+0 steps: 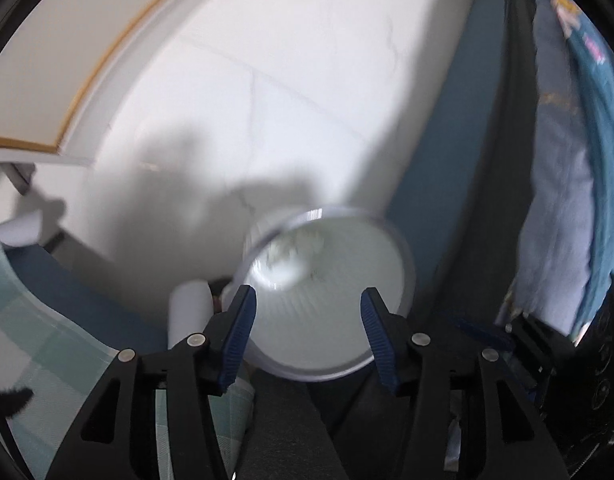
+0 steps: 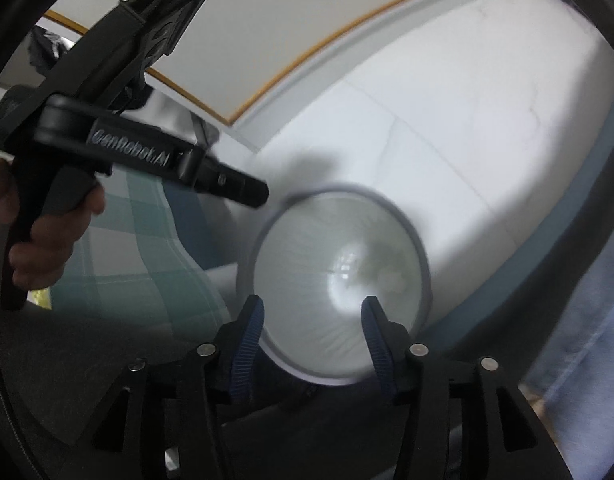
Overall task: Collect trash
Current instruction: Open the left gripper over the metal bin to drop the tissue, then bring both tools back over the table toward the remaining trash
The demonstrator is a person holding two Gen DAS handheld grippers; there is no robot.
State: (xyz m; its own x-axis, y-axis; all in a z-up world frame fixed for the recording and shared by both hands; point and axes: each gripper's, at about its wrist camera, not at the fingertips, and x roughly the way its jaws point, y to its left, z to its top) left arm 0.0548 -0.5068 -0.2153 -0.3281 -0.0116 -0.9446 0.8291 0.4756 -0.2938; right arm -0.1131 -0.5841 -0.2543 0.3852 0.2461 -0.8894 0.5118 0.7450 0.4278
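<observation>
Both grippers — left gripper [image 1: 307,312], right gripper [image 2: 312,320] — hover spread above the lined bin [image 2: 339,280].

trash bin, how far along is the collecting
Some done: the trash bin already holds a few blurred scraps at the bottom. In hand: nothing; the left gripper and right gripper are open and empty above it. What trash remains isn't visible.

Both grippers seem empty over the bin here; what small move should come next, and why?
Probably swing one gripper away to look for trash. The left gripper and right gripper are both open and hold nothing, and both point into the lined bin.
</observation>
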